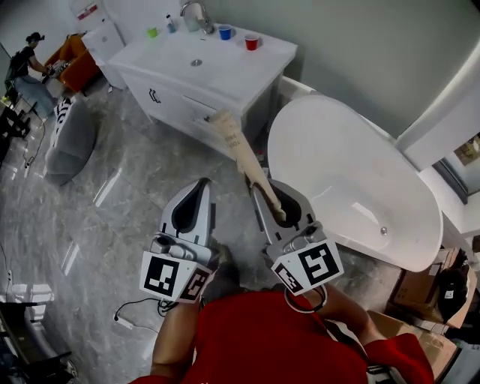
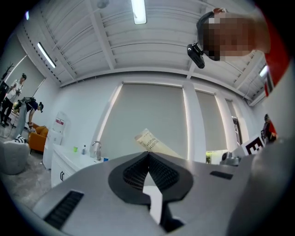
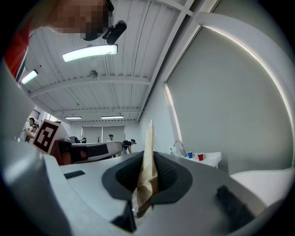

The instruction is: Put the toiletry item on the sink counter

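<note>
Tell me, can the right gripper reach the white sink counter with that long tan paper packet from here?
Probably not yet. The right gripper, shut on the long tan paper packet, looks short of the white sink counter; only grey floor lies between, so stepping closer should do.

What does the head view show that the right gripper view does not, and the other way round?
Only the head view: the floor and the green cup.
Only the right gripper view: the ceiling with its lamp.
Both: the right tongs shut on the packet, and ahead the counter with the faucet, blue cup and red cup.
</note>
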A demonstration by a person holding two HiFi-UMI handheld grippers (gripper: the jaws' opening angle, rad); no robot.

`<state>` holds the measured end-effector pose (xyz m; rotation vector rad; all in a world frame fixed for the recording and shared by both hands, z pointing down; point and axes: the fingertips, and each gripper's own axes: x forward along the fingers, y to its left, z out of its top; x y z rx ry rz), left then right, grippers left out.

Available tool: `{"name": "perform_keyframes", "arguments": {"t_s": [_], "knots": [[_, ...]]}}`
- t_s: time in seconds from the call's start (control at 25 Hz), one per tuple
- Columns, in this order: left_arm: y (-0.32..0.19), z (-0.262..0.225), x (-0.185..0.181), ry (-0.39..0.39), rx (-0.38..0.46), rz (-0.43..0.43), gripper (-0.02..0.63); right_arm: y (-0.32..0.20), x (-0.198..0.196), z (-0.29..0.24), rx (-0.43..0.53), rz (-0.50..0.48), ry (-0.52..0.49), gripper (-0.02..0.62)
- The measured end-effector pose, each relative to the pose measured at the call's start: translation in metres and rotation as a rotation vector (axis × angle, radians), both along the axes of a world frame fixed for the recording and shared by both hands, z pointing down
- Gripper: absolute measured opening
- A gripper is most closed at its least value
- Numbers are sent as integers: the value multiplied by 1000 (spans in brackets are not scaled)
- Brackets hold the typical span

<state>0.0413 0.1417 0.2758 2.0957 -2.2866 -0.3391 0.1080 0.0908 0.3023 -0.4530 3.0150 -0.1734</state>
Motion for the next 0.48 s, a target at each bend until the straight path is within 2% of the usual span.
{"name": "perform_keyframes", "arguments": {"t_s": [0.48], "knots": [[-52, 0, -128, 9, 1, 96, 17, -45, -118, 2, -4, 119, 30, 60]]}}
